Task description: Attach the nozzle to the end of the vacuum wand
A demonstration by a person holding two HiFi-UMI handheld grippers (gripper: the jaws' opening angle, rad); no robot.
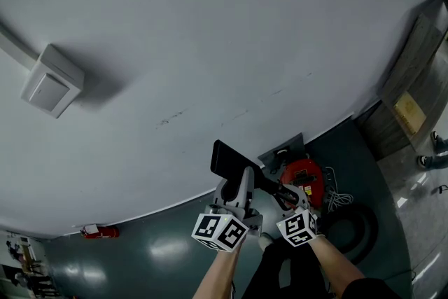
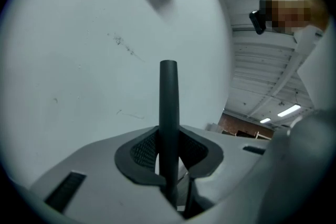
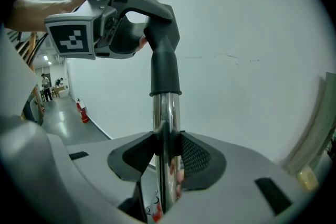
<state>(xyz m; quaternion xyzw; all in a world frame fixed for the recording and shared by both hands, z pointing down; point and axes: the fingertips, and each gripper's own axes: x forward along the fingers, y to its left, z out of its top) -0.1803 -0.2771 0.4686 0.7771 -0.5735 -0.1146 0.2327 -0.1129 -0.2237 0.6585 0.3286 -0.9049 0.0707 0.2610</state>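
The black nozzle (image 1: 229, 162) is a flat wide piece with a bent neck, held up in front of the white wall. My left gripper (image 1: 238, 184) is shut on it; in the left gripper view the nozzle (image 2: 168, 107) stands edge-on between the pads. My right gripper (image 1: 291, 199) is shut on the chrome vacuum wand (image 3: 166, 134). In the right gripper view the nozzle's black neck (image 3: 165, 68) sits over the wand's top end, with its collar around the tube. The left gripper (image 3: 123, 34) grips the nozzle just above that joint.
The red vacuum body (image 1: 302, 177) lies on the dark floor below the grippers, beside a white cord (image 1: 340, 201) and a coiled black hose (image 1: 355, 226). A white box (image 1: 52, 82) is fixed on the wall. A red extinguisher (image 1: 94, 231) stands left; wooden boards (image 1: 408, 108) lean right.
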